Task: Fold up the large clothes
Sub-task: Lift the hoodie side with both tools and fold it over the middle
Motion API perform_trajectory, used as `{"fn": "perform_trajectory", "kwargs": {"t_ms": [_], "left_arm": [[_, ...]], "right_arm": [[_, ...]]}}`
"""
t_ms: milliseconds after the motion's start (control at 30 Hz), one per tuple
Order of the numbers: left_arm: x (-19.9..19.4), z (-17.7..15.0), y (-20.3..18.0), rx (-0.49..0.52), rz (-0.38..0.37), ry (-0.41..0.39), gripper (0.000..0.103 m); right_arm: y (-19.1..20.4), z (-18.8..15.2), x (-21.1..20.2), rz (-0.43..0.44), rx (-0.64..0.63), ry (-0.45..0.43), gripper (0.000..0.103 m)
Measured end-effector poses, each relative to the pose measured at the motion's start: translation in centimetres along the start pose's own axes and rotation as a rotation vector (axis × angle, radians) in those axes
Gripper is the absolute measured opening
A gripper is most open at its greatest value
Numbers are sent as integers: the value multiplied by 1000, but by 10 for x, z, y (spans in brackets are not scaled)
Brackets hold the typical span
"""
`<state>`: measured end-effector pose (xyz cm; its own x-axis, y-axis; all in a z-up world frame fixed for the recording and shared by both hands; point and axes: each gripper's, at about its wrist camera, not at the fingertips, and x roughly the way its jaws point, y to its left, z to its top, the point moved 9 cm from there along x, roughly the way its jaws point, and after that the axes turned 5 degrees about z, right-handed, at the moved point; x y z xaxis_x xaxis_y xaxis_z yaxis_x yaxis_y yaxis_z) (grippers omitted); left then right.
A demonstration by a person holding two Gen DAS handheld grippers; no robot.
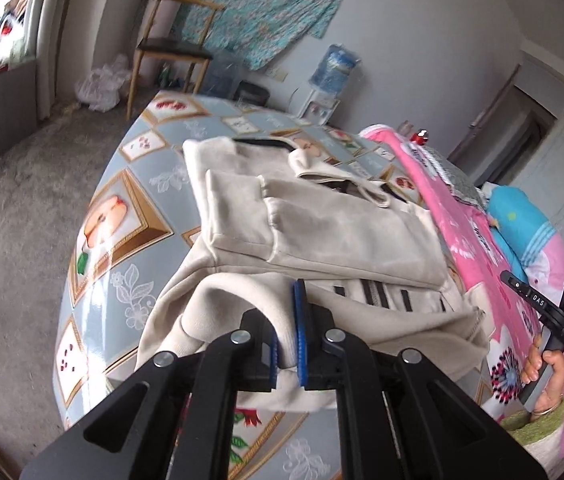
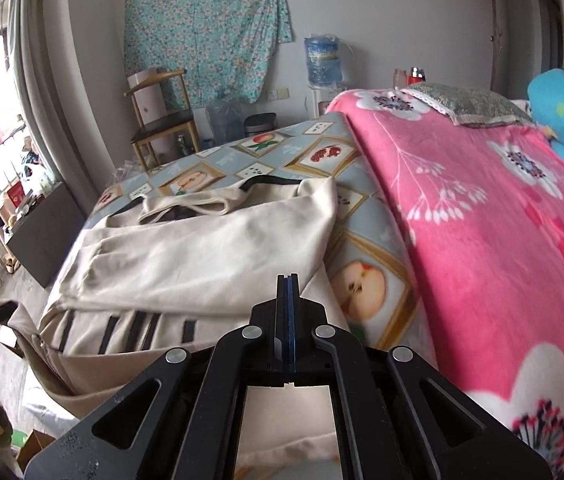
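Observation:
A beige zip jacket (image 1: 322,216) lies on the table with its sleeves folded across the body. Its dark-striped lower part (image 1: 378,294) faces me. My left gripper (image 1: 287,332) is shut on the jacket's thick hem, and beige cloth bulges between the blue pads. In the right wrist view the same jacket (image 2: 202,256) spreads ahead and to the left. My right gripper (image 2: 287,308) is shut, its pads flat together with no cloth showing between them. Beige fabric (image 2: 286,420) shows beneath its fingers. A hand (image 1: 544,364) holds the right gripper's handle over the pink blanket.
The table wears a blue cover printed with fruit pictures (image 2: 362,284). A bed with a pink flowered blanket (image 2: 482,220) butts against its right side. A wooden chair (image 1: 170,44), water bottles (image 2: 322,60) and a bin stand by the far wall. Grey floor lies to the left.

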<state>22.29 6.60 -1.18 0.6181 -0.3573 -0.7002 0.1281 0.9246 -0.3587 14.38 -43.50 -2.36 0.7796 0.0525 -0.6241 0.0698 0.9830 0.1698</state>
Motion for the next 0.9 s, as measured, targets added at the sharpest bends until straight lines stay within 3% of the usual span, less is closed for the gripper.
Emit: {"fn": "perform_trajectory", "kwargs": {"t_ms": [133, 233, 300, 333, 367, 433, 533, 633, 733, 900], "left_arm": [[28, 3, 16, -60, 11, 30, 10], [41, 1, 25, -113, -9, 73, 11], [40, 1, 29, -145, -45, 81, 19], [37, 3, 34, -162, -39, 67, 36], [31, 8, 40, -172, -19, 38, 50], [11, 19, 54, -192, -8, -41, 53], [-6, 25, 73, -215, 24, -84, 53], [1, 14, 75, -146, 87, -26, 53], [21, -6, 65, -15, 152, 63, 53], [42, -15, 50, 150, 220, 78, 53]], "right_arm": [[-18, 1, 43, -22, 45, 53, 0], [-29, -7, 50, -11, 103, 74, 5], [-33, -11, 46, -11, 115, 71, 24], [-35, -14, 41, -20, 109, 64, 38], [-37, -17, 35, -39, 95, 55, 43], [-41, -22, 29, -72, 69, 56, 44], [-44, -32, 26, -59, 63, 96, 51], [-38, -42, 37, -36, 12, 166, 62], [-30, -52, 54, -47, -77, 245, 61], [-13, -54, 59, -27, -195, 270, 49]]}}
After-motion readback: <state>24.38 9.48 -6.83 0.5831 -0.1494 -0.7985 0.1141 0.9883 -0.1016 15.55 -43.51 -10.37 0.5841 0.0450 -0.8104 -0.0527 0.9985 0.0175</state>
